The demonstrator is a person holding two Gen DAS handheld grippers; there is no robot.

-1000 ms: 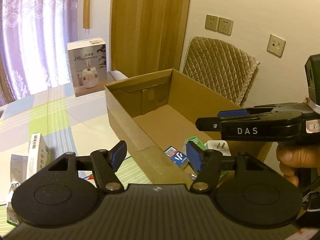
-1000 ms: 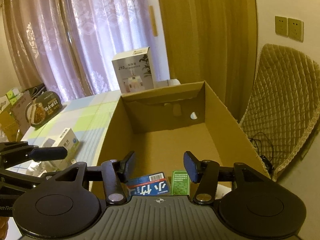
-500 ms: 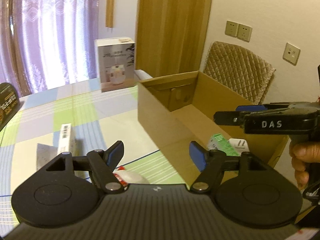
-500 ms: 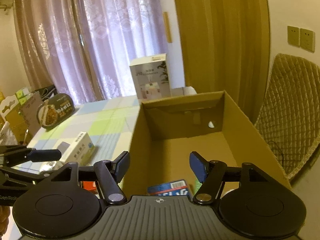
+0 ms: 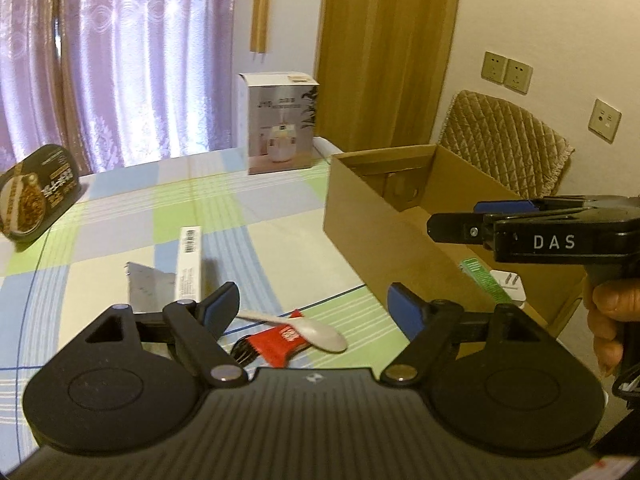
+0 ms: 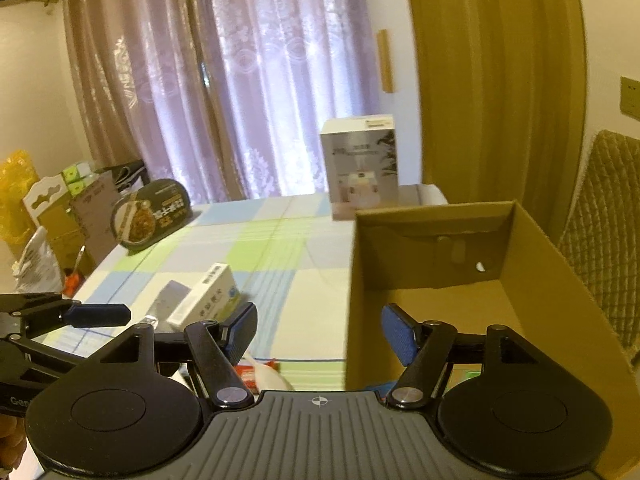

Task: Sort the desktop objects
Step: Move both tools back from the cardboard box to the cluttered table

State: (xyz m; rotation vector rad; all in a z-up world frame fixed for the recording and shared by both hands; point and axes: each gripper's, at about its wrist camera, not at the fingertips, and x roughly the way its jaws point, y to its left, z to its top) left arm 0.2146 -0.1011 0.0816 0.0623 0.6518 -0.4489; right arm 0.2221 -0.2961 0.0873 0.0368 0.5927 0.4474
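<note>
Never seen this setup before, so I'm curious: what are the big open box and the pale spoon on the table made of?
The open box looks like plain brown cardboard: matte, with folded flaps and cut edges. The spoon seems to be plastic: off-white, smooth, slightly glossy, though glazed ceramic can't be ruled out.

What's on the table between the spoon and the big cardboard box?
Nothing. In the left wrist view the checked tablecloth lies bare between the white spoon and the cardboard box. The red packet lies under the spoon, on its other side.
</note>
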